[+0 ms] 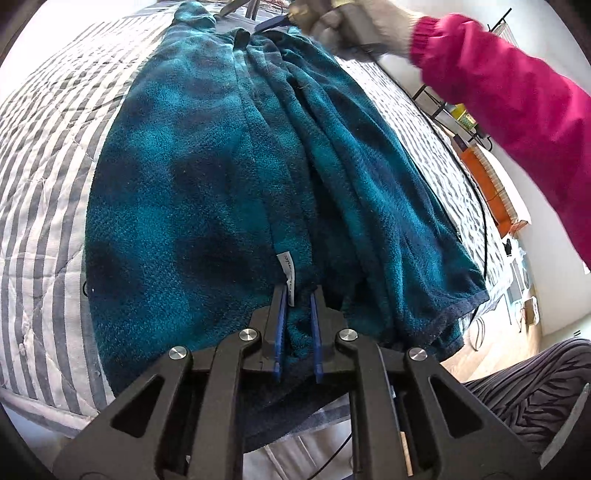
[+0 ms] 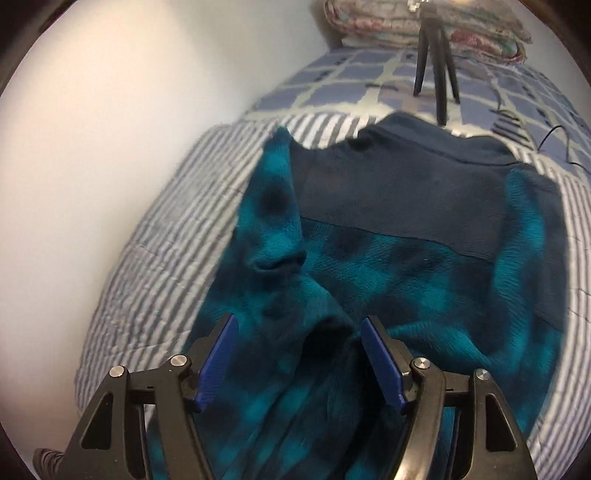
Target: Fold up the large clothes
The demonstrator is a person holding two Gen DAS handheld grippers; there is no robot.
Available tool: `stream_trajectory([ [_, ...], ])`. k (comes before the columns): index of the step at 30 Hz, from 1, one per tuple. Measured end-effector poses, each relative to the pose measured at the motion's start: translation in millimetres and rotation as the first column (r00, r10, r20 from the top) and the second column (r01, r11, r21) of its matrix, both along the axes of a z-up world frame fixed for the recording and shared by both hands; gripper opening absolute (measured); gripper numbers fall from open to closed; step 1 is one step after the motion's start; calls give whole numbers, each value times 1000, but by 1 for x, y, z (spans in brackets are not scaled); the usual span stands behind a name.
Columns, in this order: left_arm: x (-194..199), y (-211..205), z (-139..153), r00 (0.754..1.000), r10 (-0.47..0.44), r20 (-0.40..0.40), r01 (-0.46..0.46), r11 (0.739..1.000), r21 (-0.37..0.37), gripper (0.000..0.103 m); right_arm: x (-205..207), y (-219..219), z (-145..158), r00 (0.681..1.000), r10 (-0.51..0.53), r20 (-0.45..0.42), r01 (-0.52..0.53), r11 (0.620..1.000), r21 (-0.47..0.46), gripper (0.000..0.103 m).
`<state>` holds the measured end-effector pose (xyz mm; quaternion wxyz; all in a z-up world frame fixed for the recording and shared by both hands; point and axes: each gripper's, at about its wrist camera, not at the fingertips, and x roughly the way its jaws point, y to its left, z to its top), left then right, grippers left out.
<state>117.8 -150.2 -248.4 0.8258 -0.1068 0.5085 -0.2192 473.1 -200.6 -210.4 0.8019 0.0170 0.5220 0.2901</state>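
Left hand-held gripper (image 1: 298, 295): pointed steeply downward, blue pads nearly together, pinching fleece. Right hand-held gripper (image 2: 299, 328): pointed downward, jaws standing wide apart, nothing gripped. Right gloved hand (image 1: 354, 22) and magenta sleeve (image 1: 517, 110) extended, blurred.

I count one teal plaid fleece garment (image 1: 192, 177), one striped mattress (image 1: 44, 206), one tripod (image 2: 437, 70) at the far end, and two grippers: left (image 1: 298, 295), right (image 2: 299, 325).
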Motion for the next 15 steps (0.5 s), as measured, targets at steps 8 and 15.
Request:
stream_trajectory([
  [8, 0, 7, 13, 1000, -24, -10, 23, 998, -58, 7, -9, 7, -7, 998, 61, 1, -60, 997, -48, 0],
  [15, -1, 7, 14, 999, -32, 3, 32, 998, -50, 6, -12, -30, 10, 999, 24, 36, -25, 999, 24, 1],
])
